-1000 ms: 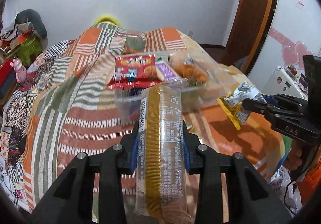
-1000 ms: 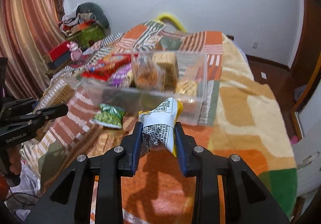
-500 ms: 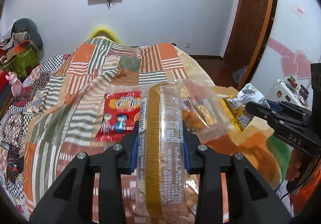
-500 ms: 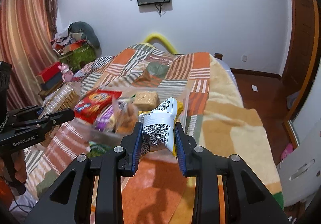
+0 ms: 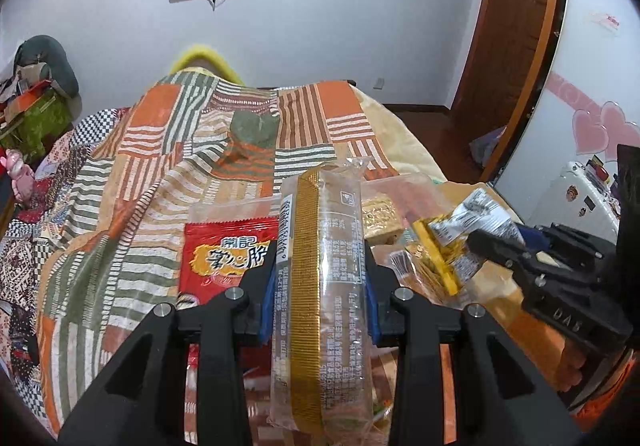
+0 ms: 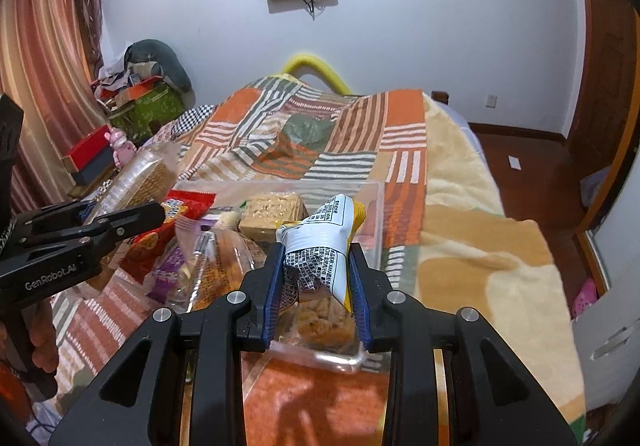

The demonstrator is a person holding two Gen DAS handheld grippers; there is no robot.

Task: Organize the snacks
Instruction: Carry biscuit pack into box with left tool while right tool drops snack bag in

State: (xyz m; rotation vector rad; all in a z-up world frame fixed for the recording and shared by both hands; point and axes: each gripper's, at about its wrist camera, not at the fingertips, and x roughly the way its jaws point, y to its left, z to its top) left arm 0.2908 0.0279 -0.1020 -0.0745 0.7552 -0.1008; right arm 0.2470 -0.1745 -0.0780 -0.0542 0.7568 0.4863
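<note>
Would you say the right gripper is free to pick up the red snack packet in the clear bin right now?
Probably not: the right gripper is shut on a white-and-yellow packet, so it must release that before taking the red snack packet.

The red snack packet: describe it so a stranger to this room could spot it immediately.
Find the bed under the striped patchwork blanket, then the clear plastic bin resting on it. The red snack packet lies at the bin's left end, beside the biscuit blocks. It alone is bright red, with a yellow panel of large characters.
</note>
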